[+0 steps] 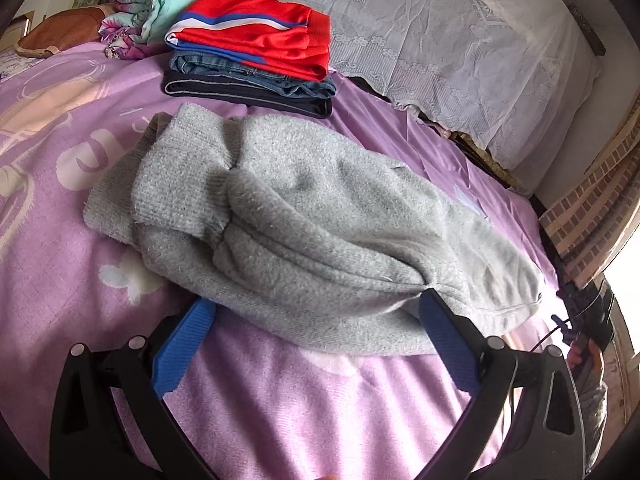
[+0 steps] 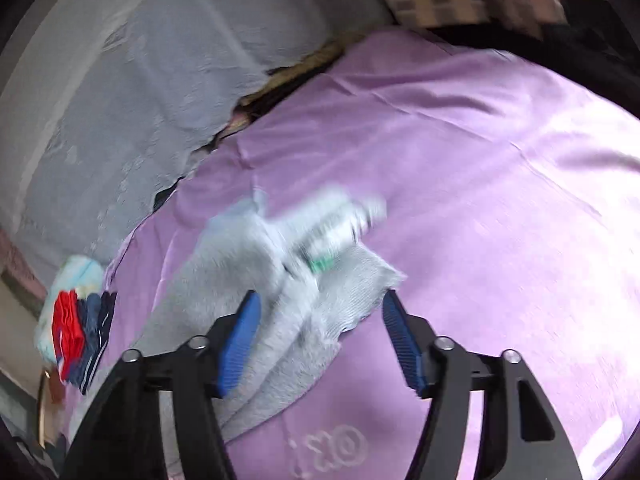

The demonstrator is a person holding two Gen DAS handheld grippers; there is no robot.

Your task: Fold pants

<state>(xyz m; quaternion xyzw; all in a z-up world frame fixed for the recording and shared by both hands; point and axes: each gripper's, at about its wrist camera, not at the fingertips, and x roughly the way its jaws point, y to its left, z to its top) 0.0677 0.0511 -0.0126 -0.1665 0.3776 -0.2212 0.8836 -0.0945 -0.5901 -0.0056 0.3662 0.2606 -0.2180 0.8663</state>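
Observation:
The grey knit pants (image 1: 304, 216) lie bunched and partly folded on the purple bedsheet (image 1: 60, 248), ribbed cuffs toward the far left. My left gripper (image 1: 316, 300) is open wide at their near edge. Its right fingertip (image 1: 430, 300) touches the cloth and its left fingertip (image 1: 202, 308) sits beside it. The right wrist view is blurred by motion. There the pants (image 2: 236, 276) run from lower left to centre, ending in a pale part with a green tag (image 2: 320, 266). My right gripper (image 2: 320, 296) is open, straddling that cloth without closing on it.
A stack of folded clothes (image 1: 256, 36), red on top of jeans and a dark piece, sits behind the pants and shows again as the stack (image 2: 80, 336). Beside it is a rolled floral quilt (image 1: 148, 0). A lace-covered headboard (image 1: 440, 40) rises behind the bed. A person's hand (image 1: 584, 356) appears at the right edge.

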